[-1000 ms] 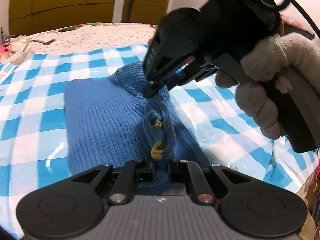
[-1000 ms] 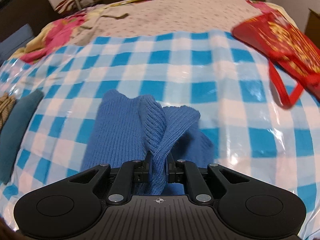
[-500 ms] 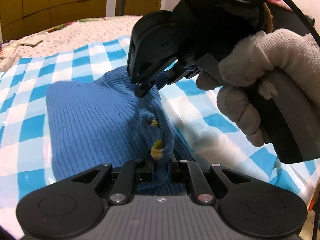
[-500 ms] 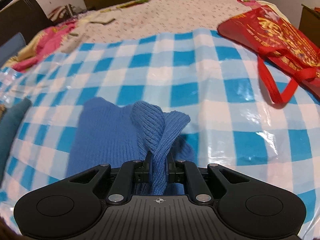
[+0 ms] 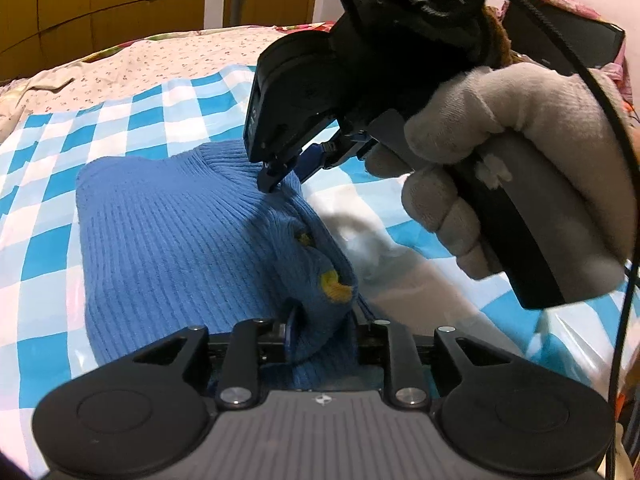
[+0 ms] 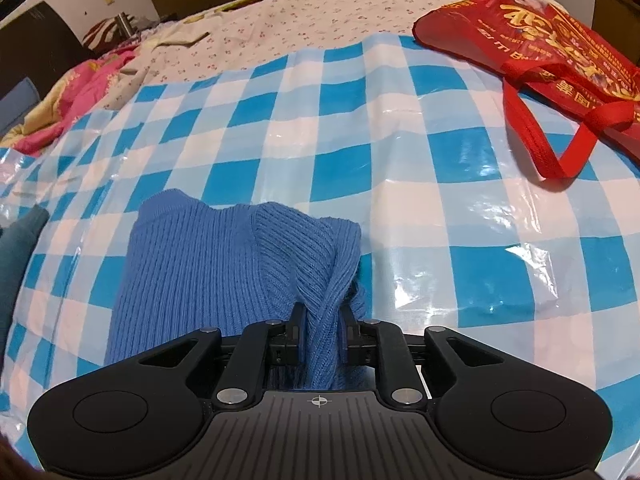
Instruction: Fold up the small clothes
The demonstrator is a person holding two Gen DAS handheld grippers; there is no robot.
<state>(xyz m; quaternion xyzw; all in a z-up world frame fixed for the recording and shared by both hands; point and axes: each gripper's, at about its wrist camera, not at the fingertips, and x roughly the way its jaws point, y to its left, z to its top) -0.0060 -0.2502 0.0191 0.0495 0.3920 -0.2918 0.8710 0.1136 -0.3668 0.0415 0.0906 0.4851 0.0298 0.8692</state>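
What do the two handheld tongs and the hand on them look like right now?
Both tongs are matte black: the left tongs and right tongs have round side pads, silver pivot screws, a ribbed grey centre plate and a small crosshair mark. Black cables loop above the right unit. The right hand wears a light grey knit glove.

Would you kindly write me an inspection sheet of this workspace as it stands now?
Surface: blue-and-white checked plastic sheet spread over a bed, glossy and wrinkled.
Job's things: blue knitted sweater lying folded on the sheet, one edge bunched up.
Clutter: red bag at the far right; a dark teal cloth at the left edge.
Grippers: left gripper and right gripper have just been opening, sweater fabric between each pair of jaws.
Cables: black cable over the gloved hand.
Surroundings: flowered bedding, wooden cupboards.
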